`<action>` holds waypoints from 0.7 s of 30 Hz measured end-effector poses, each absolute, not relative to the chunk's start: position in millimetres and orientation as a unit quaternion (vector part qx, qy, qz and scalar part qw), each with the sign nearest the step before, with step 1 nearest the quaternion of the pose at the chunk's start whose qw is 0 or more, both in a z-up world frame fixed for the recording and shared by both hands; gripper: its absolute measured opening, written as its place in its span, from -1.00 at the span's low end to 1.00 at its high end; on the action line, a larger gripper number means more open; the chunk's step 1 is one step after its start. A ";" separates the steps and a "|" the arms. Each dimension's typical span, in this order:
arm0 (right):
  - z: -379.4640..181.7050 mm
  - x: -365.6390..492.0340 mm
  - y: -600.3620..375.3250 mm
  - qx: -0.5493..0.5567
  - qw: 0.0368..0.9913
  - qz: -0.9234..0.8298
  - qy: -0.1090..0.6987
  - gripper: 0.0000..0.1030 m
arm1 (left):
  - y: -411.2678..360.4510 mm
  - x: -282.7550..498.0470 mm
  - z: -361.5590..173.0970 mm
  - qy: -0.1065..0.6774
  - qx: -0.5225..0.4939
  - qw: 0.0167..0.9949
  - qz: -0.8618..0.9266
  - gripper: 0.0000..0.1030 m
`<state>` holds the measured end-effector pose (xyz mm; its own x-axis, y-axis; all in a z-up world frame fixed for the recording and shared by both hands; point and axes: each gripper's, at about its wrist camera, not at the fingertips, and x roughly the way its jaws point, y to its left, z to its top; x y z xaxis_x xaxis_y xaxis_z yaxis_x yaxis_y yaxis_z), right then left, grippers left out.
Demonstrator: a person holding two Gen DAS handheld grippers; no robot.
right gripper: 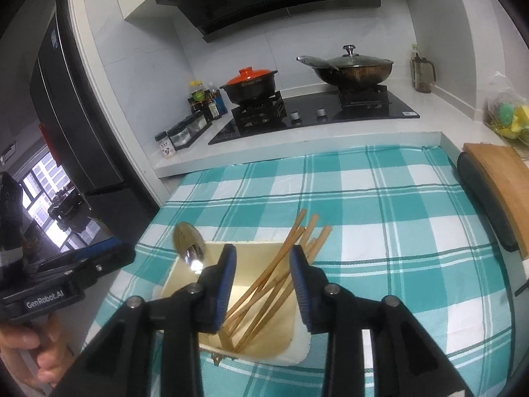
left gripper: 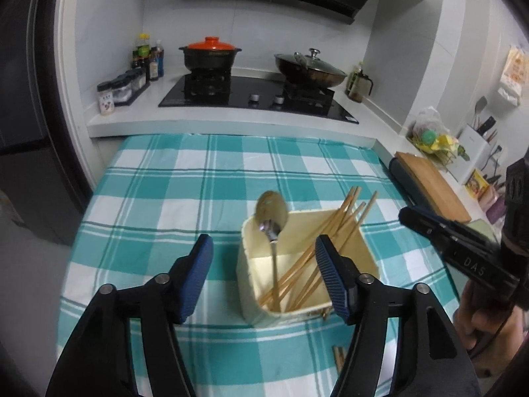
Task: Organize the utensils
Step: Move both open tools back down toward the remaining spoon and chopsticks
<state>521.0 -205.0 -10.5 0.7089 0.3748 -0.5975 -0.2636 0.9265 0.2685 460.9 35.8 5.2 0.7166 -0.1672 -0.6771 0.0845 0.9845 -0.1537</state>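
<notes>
Two hand-held grippers: left hand-held gripper (left gripper: 263, 273) released, empty; right hand-held gripper (right gripper: 263, 283) released, jaws apart above chopsticks (right gripper: 274, 278). Cream utensil box (left gripper: 261, 301) on checked desk cloth (left gripper: 185, 192) holds chopsticks and steel spoon (left gripper: 272, 221), both leaning. Beyond: stove (left gripper: 258, 99), orange-lidded pot (left gripper: 211, 53).

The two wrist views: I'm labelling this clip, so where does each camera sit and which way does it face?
Left wrist: sits on the left gripper, angled down at the cream box on the checked cloth, stove behind; its open fingers show, plus the right gripper at the right edge.
Right wrist: sits on the right gripper, above the same box; its fingers stand apart around the chopsticks without pressing; the left gripper and a hand show at left.
Shared: box, chopsticks, spoon, stove.
</notes>
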 end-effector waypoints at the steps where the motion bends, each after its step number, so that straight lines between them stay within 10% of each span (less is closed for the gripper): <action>1: -5.3 512.9 -207.1 0.074 0.922 0.173 0.337 -0.32 | 39.5 449.0 6.7 0.370 -0.049 0.925 -0.068 0.41; 21: -106.6 229.4 -278.2 -0.007 0.933 0.073 0.353 -0.30 | 5.7 230.6 -149.5 0.461 -0.075 0.881 -0.076 0.52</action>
<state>229.4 -278.2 -106.6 0.7405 0.1311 -0.6591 -0.1412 0.9892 0.0381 230.6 5.7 -149.5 0.5626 -0.2036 -0.8013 0.0653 0.9771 -0.2024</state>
